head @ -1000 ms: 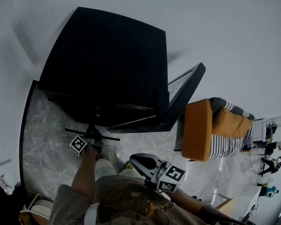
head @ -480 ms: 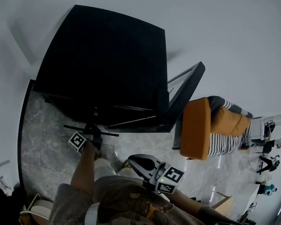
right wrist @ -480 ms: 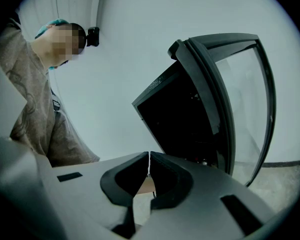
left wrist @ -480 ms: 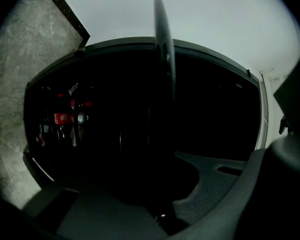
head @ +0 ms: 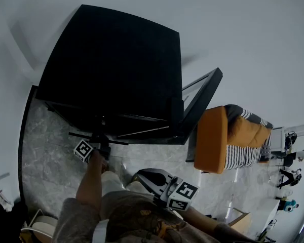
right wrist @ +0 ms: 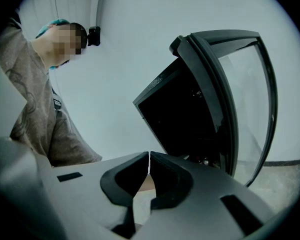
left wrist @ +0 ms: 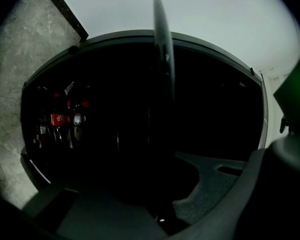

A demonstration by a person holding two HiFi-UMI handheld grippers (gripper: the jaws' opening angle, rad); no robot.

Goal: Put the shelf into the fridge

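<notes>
The black fridge (head: 116, 70) fills the head view, its glass door (head: 200, 103) swung open to the right. My left gripper (head: 100, 140) is low at the fridge's front and is shut on the shelf (head: 116, 142), a thin dark rack held level there. In the left gripper view the shelf (left wrist: 162, 49) shows edge-on, running straight up from the jaws (left wrist: 162, 204) before the dark fridge interior (left wrist: 215, 119). My right gripper (head: 138, 176) hangs near my body, shut and empty. Its tips (right wrist: 149, 166) meet, with the fridge (right wrist: 180, 119) and door (right wrist: 240, 94) beyond.
Red-labelled bottles and cans (left wrist: 65, 119) stand inside the fridge at the left. An orange seat (head: 213, 140) with a striped cushion (head: 248, 156) stands right of the door. Marble floor (head: 45, 156) lies in front. The person's grey sleeve (right wrist: 35, 114) shows left.
My left gripper and the shelf have moved slightly closer to the fridge front. My right gripper has drifted a little down toward my body.
</notes>
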